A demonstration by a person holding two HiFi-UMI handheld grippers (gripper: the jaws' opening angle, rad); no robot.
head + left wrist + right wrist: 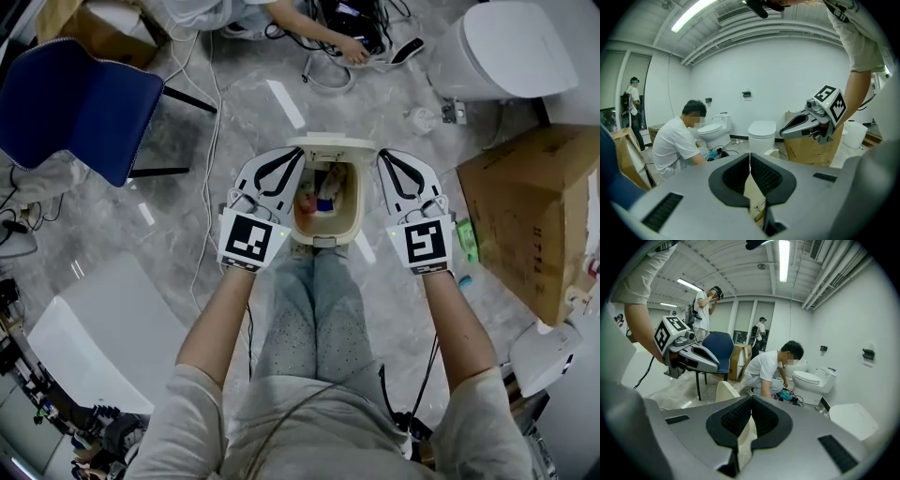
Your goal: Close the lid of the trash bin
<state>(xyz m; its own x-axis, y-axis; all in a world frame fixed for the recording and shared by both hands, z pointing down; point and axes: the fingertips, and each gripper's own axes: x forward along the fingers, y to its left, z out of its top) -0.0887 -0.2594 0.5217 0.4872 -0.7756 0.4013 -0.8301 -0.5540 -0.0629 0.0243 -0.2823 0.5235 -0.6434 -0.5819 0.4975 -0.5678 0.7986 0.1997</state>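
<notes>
A cream trash bin (349,221) stands on the floor just past the person's knees, with rubbish showing inside. Its lid (330,143) is up, at the bin's far rim. My left gripper (297,155) hangs shut beside the bin's left rim, with nothing between its fingers. To the right of the bin my right gripper (382,156) is also shut and empty. In the left gripper view the closed jaw tips (750,157) point over a cream edge of the bin (771,153). The right gripper view shows its tips (750,401) beside the upright lid (725,392).
A blue chair (84,103) stands at the far left and a cardboard box (534,216) at the right. A white toilet (511,47) is at the far right. A crouching person (766,369) works among cables (352,37) beyond the bin. A white fixture (103,328) lies near left.
</notes>
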